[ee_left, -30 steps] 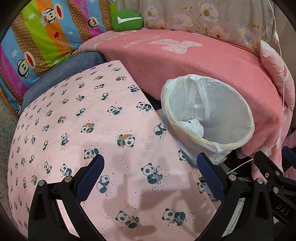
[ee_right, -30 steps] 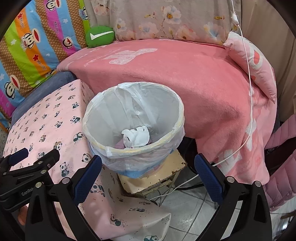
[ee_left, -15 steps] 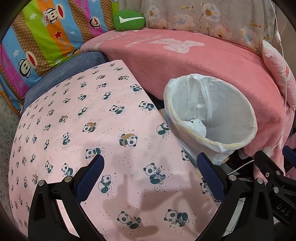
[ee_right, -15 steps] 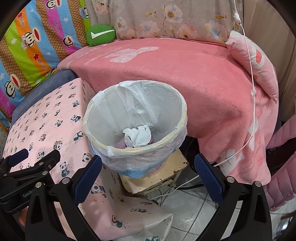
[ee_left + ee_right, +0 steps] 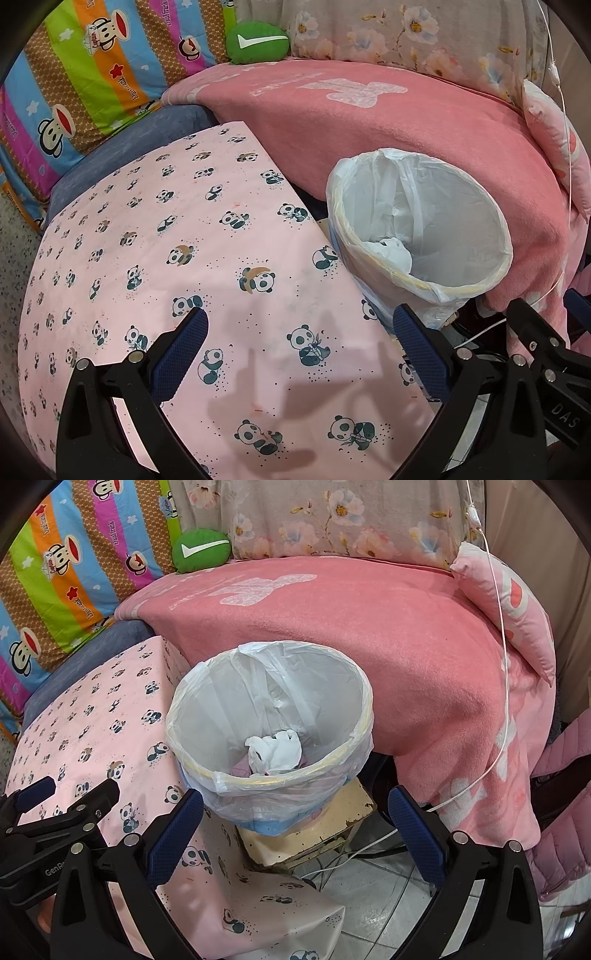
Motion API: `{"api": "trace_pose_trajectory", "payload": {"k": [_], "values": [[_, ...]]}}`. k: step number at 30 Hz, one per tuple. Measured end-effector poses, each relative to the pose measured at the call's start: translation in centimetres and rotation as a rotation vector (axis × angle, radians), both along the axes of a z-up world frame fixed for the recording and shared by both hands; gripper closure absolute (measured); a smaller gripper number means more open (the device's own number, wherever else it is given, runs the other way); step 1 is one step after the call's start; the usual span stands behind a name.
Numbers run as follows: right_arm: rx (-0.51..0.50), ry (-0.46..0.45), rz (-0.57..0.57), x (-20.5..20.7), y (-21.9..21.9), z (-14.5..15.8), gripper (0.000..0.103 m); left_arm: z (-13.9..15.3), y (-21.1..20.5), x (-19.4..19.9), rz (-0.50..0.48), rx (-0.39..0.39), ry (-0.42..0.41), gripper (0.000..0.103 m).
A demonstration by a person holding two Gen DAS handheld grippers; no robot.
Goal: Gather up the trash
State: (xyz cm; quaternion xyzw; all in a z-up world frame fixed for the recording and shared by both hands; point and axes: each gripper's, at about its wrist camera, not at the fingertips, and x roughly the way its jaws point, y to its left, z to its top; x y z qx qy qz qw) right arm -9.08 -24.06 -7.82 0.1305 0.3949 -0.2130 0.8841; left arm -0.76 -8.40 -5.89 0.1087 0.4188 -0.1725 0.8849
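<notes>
Crumpled white trash sits in the lined bin

The wad of trash point(image 5: 275, 752) lies at the bottom of the bin point(image 5: 364, 698), just beside the panda-cloth table point(image 5: 155, 236); left gripper point(image 5: 299, 354) and right gripper point(image 5: 295, 825) fingers spread, empty.

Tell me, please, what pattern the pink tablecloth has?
Small pandas on the tablecloth, clearest in the left wrist view.

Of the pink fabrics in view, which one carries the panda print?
The pale pink panda cloth spread flat under the left gripper, left of the trash bin. The darker pink blanket behind shows only a faint whitish motif.
</notes>
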Motion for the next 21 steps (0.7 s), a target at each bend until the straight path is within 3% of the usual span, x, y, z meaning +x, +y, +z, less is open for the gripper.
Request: {"api": "trace_pose_trajectory", "payload": {"k": [21], "values": [[-0.002, -0.001, 0.002, 0.33, 0.19, 0.25, 0.005, -0.06, 0.02, 0.07, 0.001, -0.002, 0.001, 0.007]]}}
